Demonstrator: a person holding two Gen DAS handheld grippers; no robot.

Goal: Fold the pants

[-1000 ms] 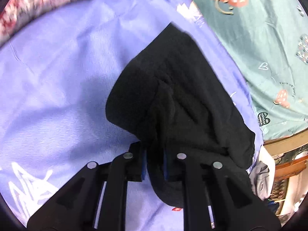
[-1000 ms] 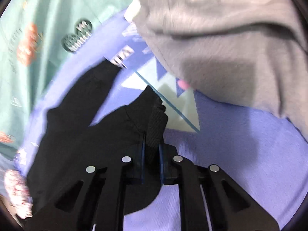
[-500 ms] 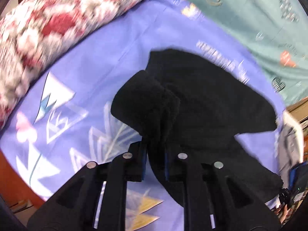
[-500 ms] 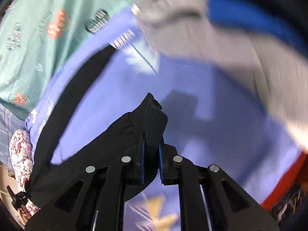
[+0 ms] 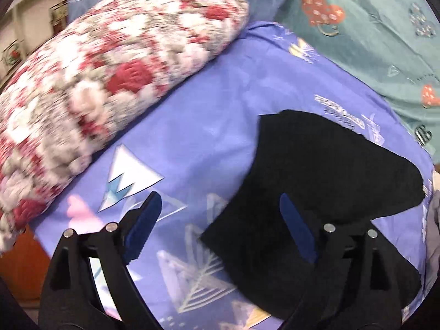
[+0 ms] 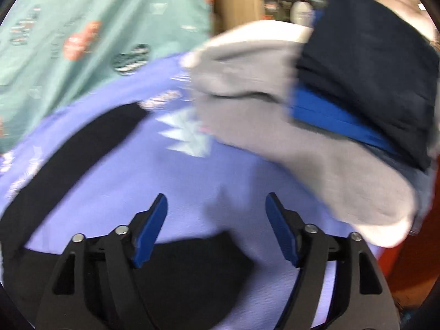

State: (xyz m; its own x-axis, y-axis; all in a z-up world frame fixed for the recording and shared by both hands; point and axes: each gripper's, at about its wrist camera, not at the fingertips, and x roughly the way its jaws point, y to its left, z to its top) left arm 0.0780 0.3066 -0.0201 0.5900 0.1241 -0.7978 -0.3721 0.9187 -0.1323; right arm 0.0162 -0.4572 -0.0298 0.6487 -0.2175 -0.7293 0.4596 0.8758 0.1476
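We saw both the left gripper [image 5: 220, 220] and right gripper [image 6: 216, 220] just sprung apart, empty, above black pants [image 5: 316, 181]; sheet [image 5: 209, 115] lettering blurred, unreadable

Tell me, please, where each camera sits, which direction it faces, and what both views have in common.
Left wrist: sits on the left claw, looks down at the black fabric pants and the red-and-white floral quilted pillow; open blue pads show.
Right wrist: sits on the right claw, looks down toward the folded grey, blue and navy clothes pile; open pads show.
Shared: pants, purple patterned bedsheet, teal printed sheet.
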